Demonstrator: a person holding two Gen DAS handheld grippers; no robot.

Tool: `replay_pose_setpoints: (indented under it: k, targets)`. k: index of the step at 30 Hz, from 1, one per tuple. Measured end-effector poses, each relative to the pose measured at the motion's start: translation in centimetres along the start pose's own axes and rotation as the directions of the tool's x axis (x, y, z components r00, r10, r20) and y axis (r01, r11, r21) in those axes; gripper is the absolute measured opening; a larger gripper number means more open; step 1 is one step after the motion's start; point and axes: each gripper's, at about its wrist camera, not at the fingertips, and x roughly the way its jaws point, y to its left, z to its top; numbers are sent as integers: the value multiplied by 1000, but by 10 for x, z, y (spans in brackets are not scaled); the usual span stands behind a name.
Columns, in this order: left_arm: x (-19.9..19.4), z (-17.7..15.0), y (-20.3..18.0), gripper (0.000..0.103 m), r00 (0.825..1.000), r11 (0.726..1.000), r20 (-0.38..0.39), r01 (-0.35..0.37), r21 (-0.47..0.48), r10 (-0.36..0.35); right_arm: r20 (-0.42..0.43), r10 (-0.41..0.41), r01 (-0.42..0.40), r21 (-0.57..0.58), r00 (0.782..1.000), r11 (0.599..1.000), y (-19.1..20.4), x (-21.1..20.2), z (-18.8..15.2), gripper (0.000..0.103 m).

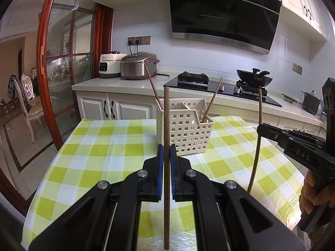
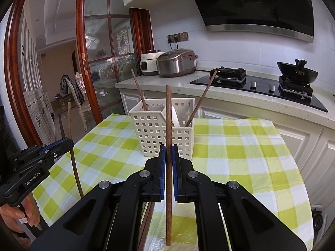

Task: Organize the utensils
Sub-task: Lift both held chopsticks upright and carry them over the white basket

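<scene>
Above the checked worktop (image 1: 100, 146), both tongs grasp chopsticks.
Left tongs (image 1: 166, 152) clench one upright chopstick (image 1: 166, 115); right tongs (image 2: 168, 152) clench another (image 2: 168, 113), near the cream basket (image 2: 155, 133) holding two more.

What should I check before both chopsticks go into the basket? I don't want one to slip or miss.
1. Left gripper shut on left chopstick: ok.
2. Right gripper shut on right chopstick: ok.
3. Both held chopsticks upright: ok.
4. Basket upright on the table, ahead of both grippers: ok.
5. Basket has room; two chopsticks lean inside, one per side: ok.
6. Lower tips high enough to clear the basket rim: cannot tell.
</scene>
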Motion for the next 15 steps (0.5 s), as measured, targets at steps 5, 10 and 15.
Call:
replay_pose_setpoints:
  k: [5,10,15]
  targets:
    - [-2,2,-1,6,1000,1000,11,1,3,-1,13,0,0,0,1000,1000,0,-3,2,6]
    - [-3,8,-1,6,1000,1000,26,3,12,-3,29,0,0,-5,1000,1000,0,-4,7,6]
    - [0,17,-2,6,999,1000,41,4,26,-5,43,5,-4,-17,999,1000,2,-2,16,6]
